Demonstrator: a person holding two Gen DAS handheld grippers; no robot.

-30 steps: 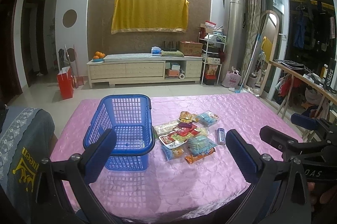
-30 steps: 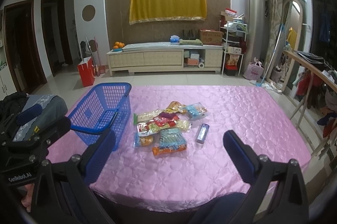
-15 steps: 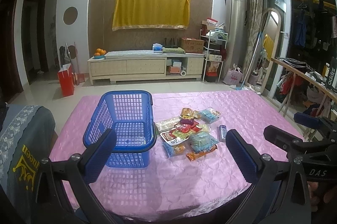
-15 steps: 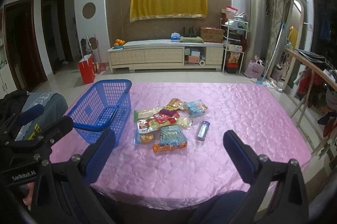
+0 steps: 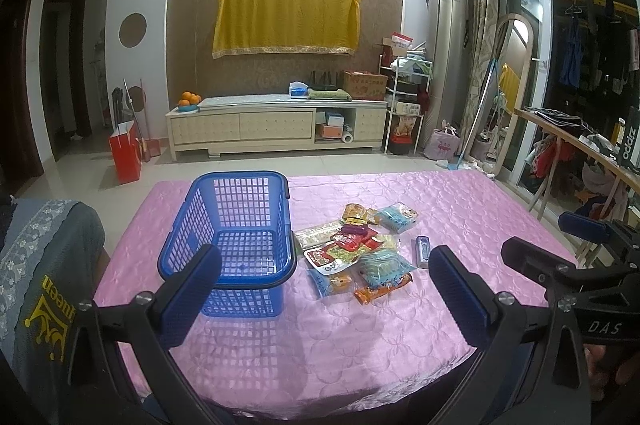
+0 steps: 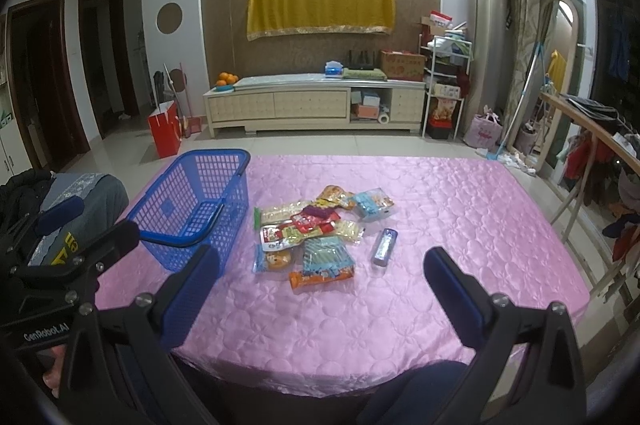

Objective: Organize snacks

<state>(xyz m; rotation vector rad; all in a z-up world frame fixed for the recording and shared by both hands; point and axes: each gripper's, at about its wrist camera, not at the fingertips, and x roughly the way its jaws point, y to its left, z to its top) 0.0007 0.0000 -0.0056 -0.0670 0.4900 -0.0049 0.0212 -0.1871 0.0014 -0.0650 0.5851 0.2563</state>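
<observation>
A counter (image 5: 460, 209) covered in a shiny pink quilted cloth fills the lower part of both wrist views, in a living room. On its left part stands an empty blue plastic basket (image 5: 236, 237) with lattice walls and a dark handle folded down along its rim. Just to the right of the basket lies a loose pile of snack packets (image 5: 356, 249), overlapping one another: a clear pack of pale sweets, red and purple sachets, a white-and-red pouch, two pale blue packs, and an orange bar (image 5: 382, 290) at the near edge. The printing on the packets is too small to read. A small silver and blue tube-shaped pack (image 5: 422, 251) lies by itself just right of the pile.

The left gripper (image 5: 328, 285) hovers above the near edge of the counter, its blue-padded fingers spread wide apart and holding nothing. The right gripper (image 6: 320, 285) is likewise above the near edge, its fingers wide open and empty. Each gripper appears at the edge of the other's view: white lettering "GenRobot.AI" shows on the left one, and "DAS" on the right one.

A grey garment (image 5: 36, 265) at far left carries sideways yellow lettering, partly hidden. A dark box (image 5: 631, 141) at far right reads "zippo".
</observation>
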